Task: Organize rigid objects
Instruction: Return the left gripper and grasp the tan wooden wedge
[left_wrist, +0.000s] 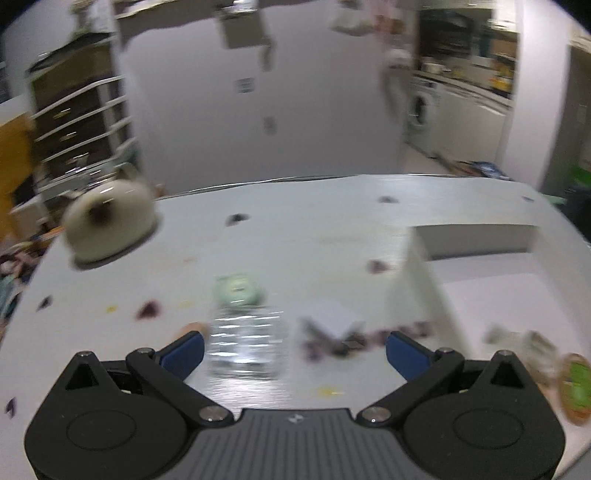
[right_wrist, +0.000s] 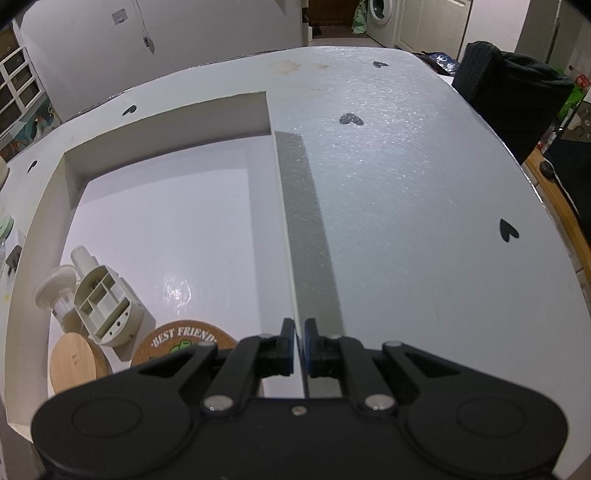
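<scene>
The left wrist view is motion-blurred. My left gripper (left_wrist: 293, 341) is open wide above the table, nothing gripped. A clear plastic bottle (left_wrist: 245, 339) with a pale green cap (left_wrist: 238, 290) lies just ahead of it, close to the left finger. My right gripper (right_wrist: 299, 328) is shut on the thin right wall of a shallow white box (right_wrist: 284, 221). Inside the box lie a cream plastic fitting (right_wrist: 103, 306), a round wooden disc (right_wrist: 77, 363) and a "BEST FRIEND" coaster (right_wrist: 181, 338).
A cream kettle (left_wrist: 110, 225) stands at the table's far left corner. Small dark bits (left_wrist: 332, 343) lie beside the bottle, near the box's left wall (left_wrist: 417, 280). The white table (right_wrist: 406, 221) carries heart prints. A dark chair back (right_wrist: 517, 96) stands at the right edge.
</scene>
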